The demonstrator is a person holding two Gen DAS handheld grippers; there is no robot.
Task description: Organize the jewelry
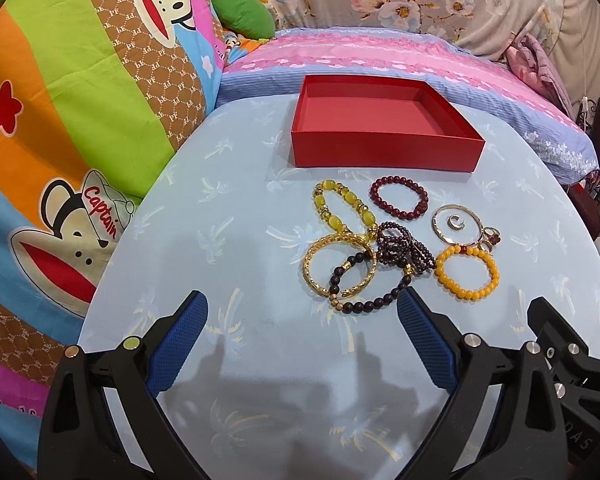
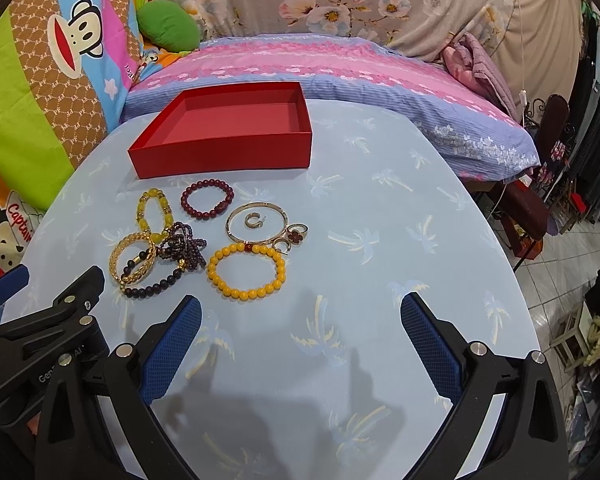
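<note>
Jewelry pile just ahead of both spread grippers, seemingly untouched.

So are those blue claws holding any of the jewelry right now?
No. The left gripper and right gripper are both open with nothing between their fingers; the bracelets lie loose on the table.

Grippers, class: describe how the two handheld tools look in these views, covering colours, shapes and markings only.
The left gripper and right gripper match: black plastic frames with triangular cut-outs, round silver bolt heads at the pivots, one yellowish on the left. Their jaws are lined with blue, dimpled pads. Partial white lettering marks the housings. No cables or sleeves show.
</note>
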